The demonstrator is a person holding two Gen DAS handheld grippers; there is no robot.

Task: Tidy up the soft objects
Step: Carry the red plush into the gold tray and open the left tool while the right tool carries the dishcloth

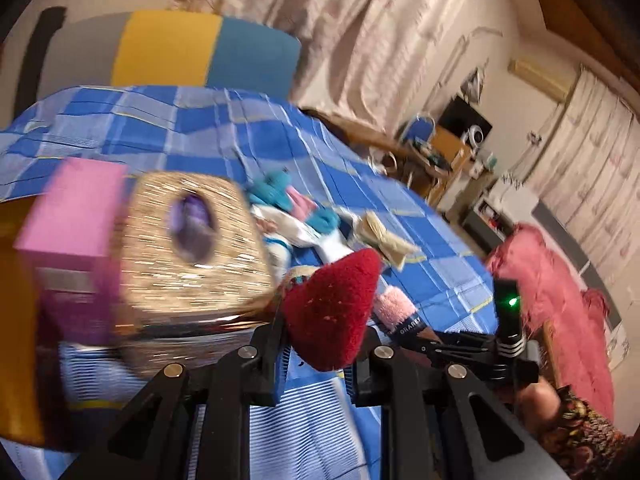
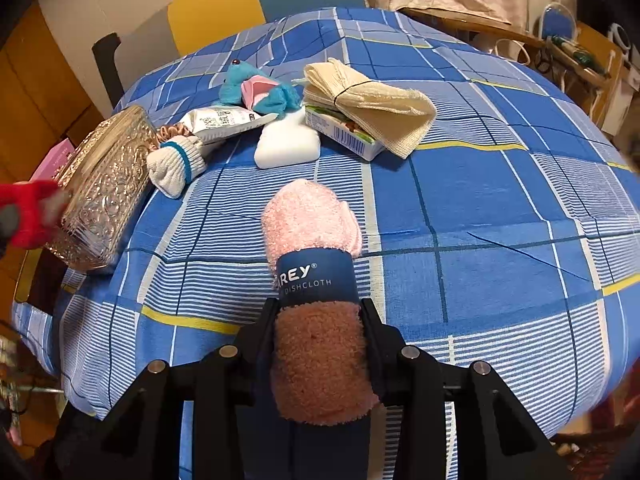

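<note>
My left gripper (image 1: pixel 318 354) is shut on a dark red plush strawberry (image 1: pixel 334 312) and holds it above the blue checked tablecloth (image 1: pixel 168 128), beside the glittery gold box (image 1: pixel 188 256). My right gripper (image 2: pixel 320 320) is shut on a rolled pink dishcloth (image 2: pixel 314 280) with a navy paper band. The red plush also shows at the left edge of the right wrist view (image 2: pixel 28 212). On the cloth lie a white sock bundle (image 2: pixel 176 166), a blue and pink plush (image 2: pixel 260 92), a cream cloth bundle (image 2: pixel 368 100) and a white sponge (image 2: pixel 286 144).
A pink box (image 1: pixel 76 216) stands behind the gold box (image 2: pixel 108 188). A green-and-white packet (image 2: pixel 340 132) lies under the cream cloth, and a white wrapper (image 2: pixel 224 120) lies near the sock. A pink sofa (image 1: pixel 560 300) and a wooden table (image 2: pixel 480 24) stand beyond.
</note>
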